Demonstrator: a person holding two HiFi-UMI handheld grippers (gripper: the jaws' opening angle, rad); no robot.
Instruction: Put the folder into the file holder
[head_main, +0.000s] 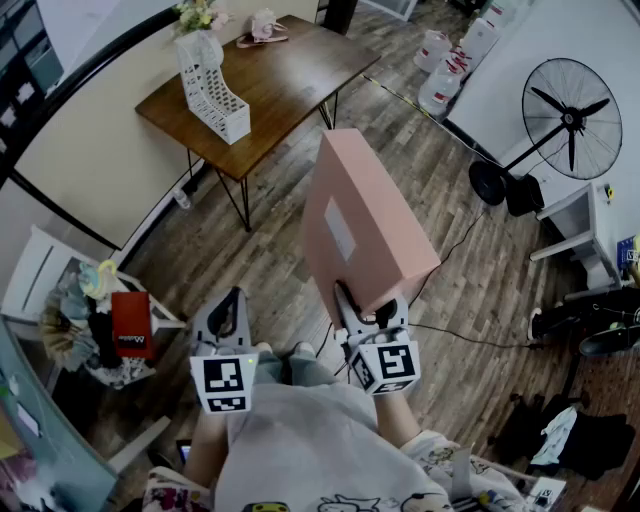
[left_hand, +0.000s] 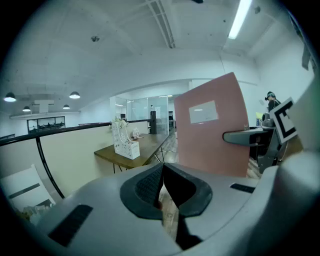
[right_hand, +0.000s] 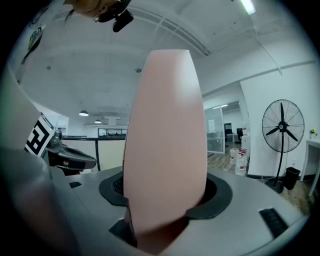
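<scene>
No readable text. The label on the folder in the right gripper looks blank. The red box, left of the left gripper, has white print too small to read. The cubes on both grippers carry only square black-and-white markers.

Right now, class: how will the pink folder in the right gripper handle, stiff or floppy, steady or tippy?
Probably stiff: the pink folder stands unsagging above the right gripper. Held only by its lower edge, it may tip. Its smooth faces might slip.
</scene>
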